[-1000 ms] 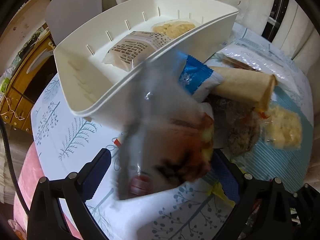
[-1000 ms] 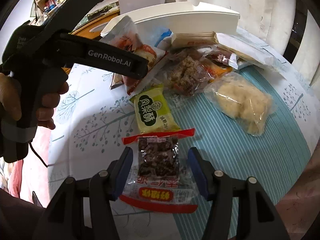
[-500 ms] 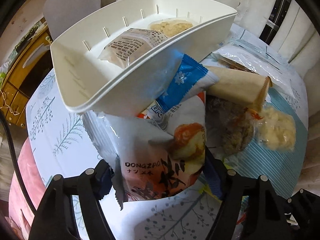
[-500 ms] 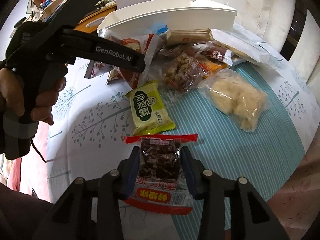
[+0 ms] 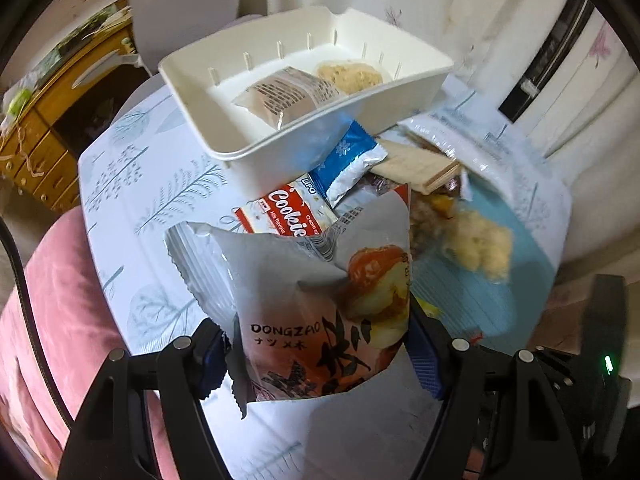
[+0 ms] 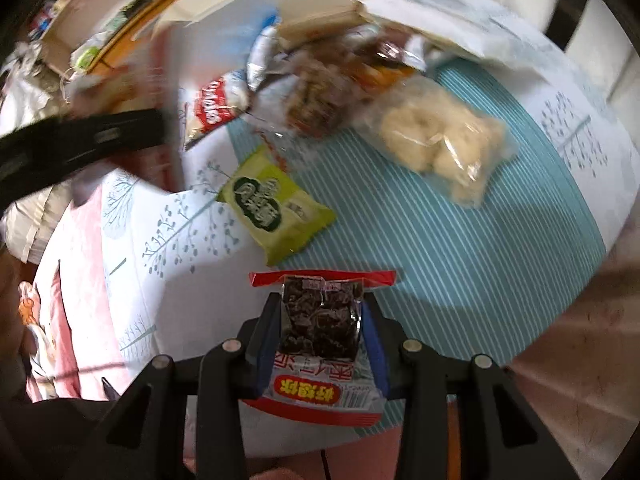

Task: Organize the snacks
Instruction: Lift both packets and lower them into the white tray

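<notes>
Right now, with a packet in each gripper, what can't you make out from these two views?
- Left wrist view: the table under the DONGZAO bag in the left gripper; the bag hides it.
- Left wrist view: the white bin's near floor; its front wall hides it.
- Right wrist view: the bin and the pile's far end; motion blur smears them.
- Right wrist view: the lower end of the red-edged dark packet held by the right gripper; the fingers cover it.

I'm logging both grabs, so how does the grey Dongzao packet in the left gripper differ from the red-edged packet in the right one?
The grey Dongzao packet is large, opaque and crumpled, spreading past the left gripper; the red-edged packet is small, with a clear window showing dark pieces, sitting narrow in the right gripper. Both are sealed snacks pinched between blue pads.
</notes>
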